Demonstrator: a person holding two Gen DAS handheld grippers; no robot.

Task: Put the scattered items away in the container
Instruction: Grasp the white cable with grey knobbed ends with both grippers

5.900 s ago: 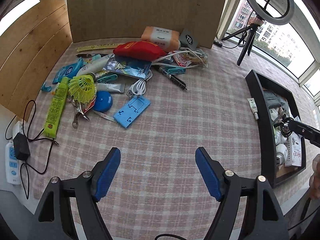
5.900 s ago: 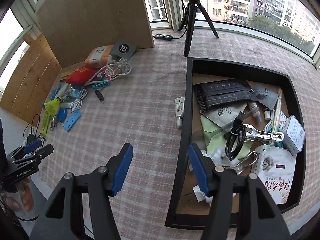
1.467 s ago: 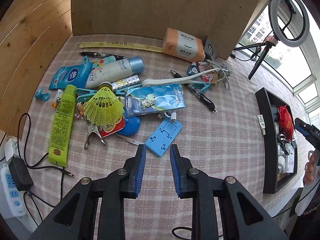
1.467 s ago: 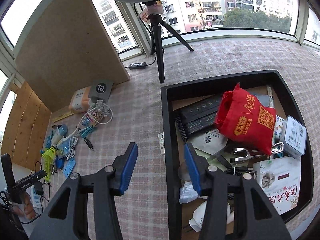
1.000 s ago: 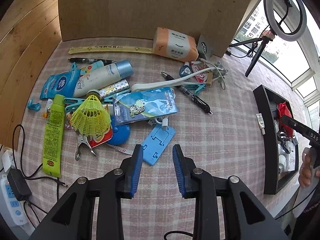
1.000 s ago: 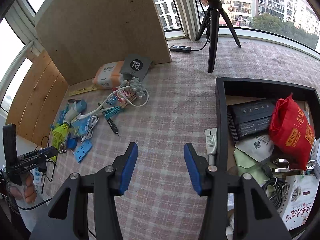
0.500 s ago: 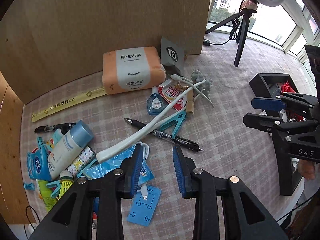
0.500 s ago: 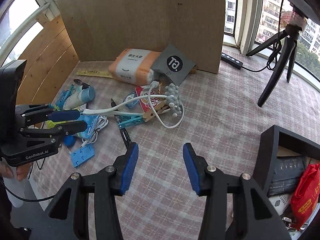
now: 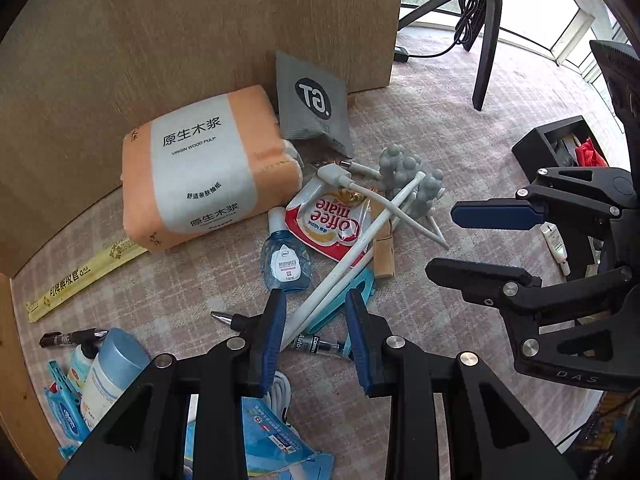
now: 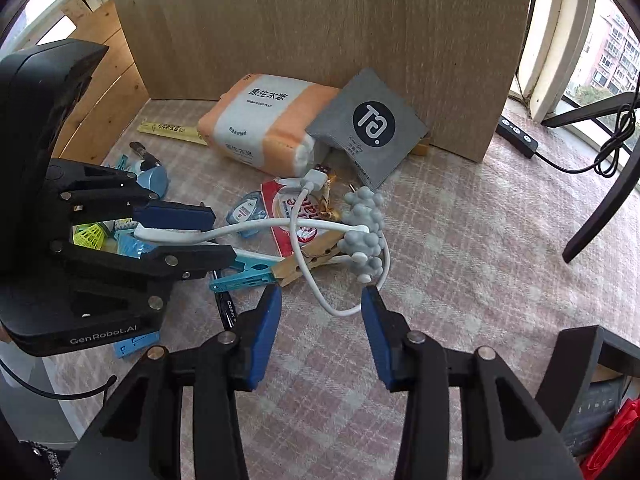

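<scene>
two claws over white massager (image 9: 352, 256), handle toward left claw (image 9: 316, 320); both apart, right claw (image 10: 320, 308) closing.

We see a table under a pink plaid cloth (image 9: 420, 128). Taking the orange tissue pack (image 9: 200, 176) as our landmark: it lies against the wooden backboard, a grey sachet (image 9: 316, 104) leans just right of it, a yellow chopstick sleeve (image 9: 80, 276) lies to its left, and a blue dropper bottle (image 9: 286, 266) and a red creamer packet (image 9: 332, 224) rest just in front. The black container (image 9: 536, 152) sits well right.
</scene>
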